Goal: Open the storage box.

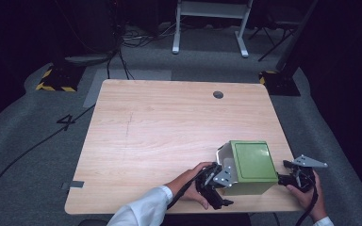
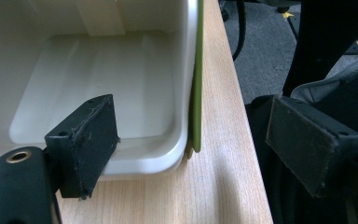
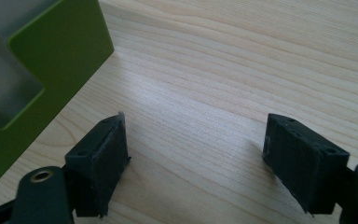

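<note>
High view: a green plastic box with white lining [image 1: 250,165] lies tipped on the wooden desk [image 1: 160,132], mouth facing the wide-open, empty left claw [image 1: 215,184]; the right claw [image 1: 293,175] gapes empty too.

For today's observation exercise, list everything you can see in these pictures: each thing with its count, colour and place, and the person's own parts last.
Table: one, light wood, centre of the room.
Box: one, green outside, white inside, lying on its side near the table's front right edge, opening towards the left tool.
Hole: one, grey, far part of the tabletop.
Tape: one strip, grey, front left table edge.
Desk frame: one, white, far floor.
Left tool: one, black, open, at the box's mouth.
Right tool: one, black, open, right of the box.
</note>
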